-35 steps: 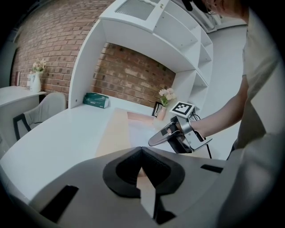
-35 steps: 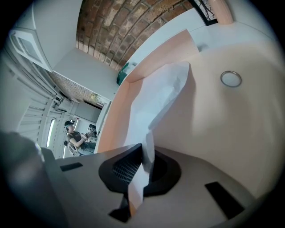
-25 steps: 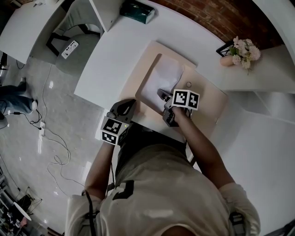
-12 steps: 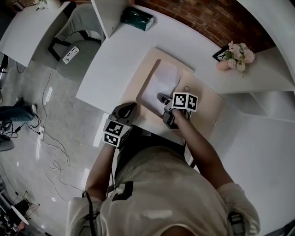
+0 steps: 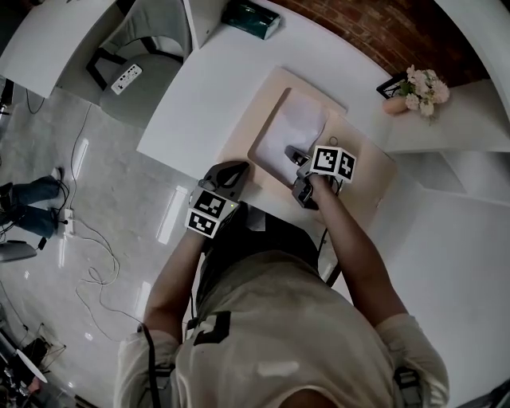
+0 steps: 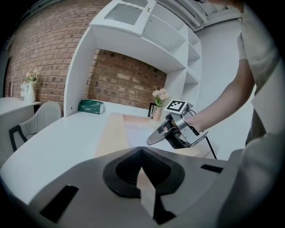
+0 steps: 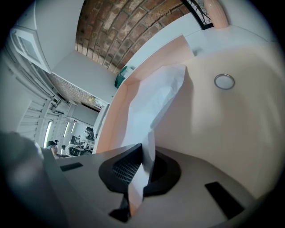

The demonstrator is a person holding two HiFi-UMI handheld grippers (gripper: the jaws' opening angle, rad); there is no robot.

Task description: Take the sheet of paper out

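A: Right gripper [image 5: 293,155]?
B: Pinching the sheet of paper [image 5: 301,126] by its near edge; the rest is lying on the peach tray [image 5: 366,171].
A: Left gripper [image 5: 233,169]?
B: Hovering beside the tray, jaws pressing together, empty.

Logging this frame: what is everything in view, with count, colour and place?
desk: one, white, centre
mat: one, peach, on the desk
sheet of paper: one, white, on the mat
ring: one, metallic, on the mat beside the paper
box: one, green, desk's far edge
flowers: one bunch, pale pink, far right
chair: one, grey, far left
power strip: one, white, on the floor
bystander's legs: one pair, dark, left edge
right gripper: grey, jaws shut on the sheet of paper
left gripper: grey, jaws together, at the desk's near edge
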